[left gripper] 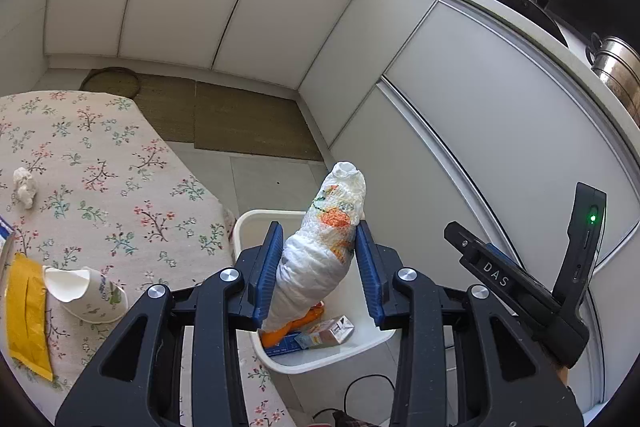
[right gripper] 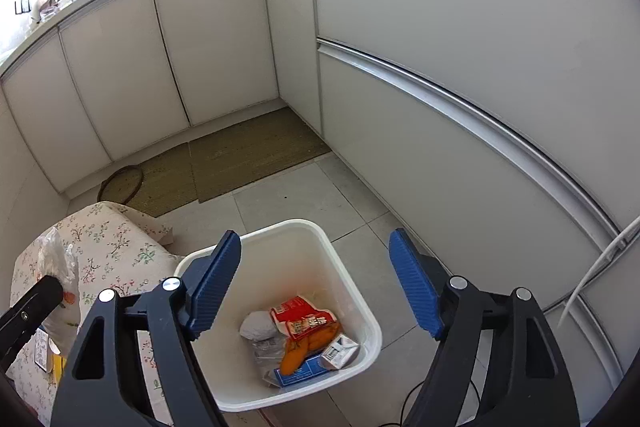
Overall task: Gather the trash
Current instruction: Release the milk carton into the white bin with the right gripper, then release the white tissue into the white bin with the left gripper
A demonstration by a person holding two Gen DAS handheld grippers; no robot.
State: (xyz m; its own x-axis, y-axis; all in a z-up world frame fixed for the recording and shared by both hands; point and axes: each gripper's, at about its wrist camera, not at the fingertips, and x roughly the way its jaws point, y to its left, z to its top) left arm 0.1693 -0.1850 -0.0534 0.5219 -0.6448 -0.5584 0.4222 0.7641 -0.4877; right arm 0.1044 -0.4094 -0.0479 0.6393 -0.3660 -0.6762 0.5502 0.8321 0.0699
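Blue-padded left gripper [left gripper: 316, 267] clamps a crumpled bottle [left gripper: 320, 251] at lower centre, poised over the bin [left gripper: 248, 223] for dropping. Right gripper [right gripper: 316, 283] hangs wide open, empty, above it.

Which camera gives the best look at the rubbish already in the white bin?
The right wrist view: the bin lies open below the empty right claw. In the left wrist view, the crumpled wrapper hides most of it.

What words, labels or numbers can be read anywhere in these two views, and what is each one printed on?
"DAS": white letters on the black body of the right gripper, seen from the left wrist view.
Red packet in the bin: large printed characters, too blurred to read.
Small carton and blue box in the bin: print too small to read.
Crumpled plastic bag in the left gripper: print illegible.
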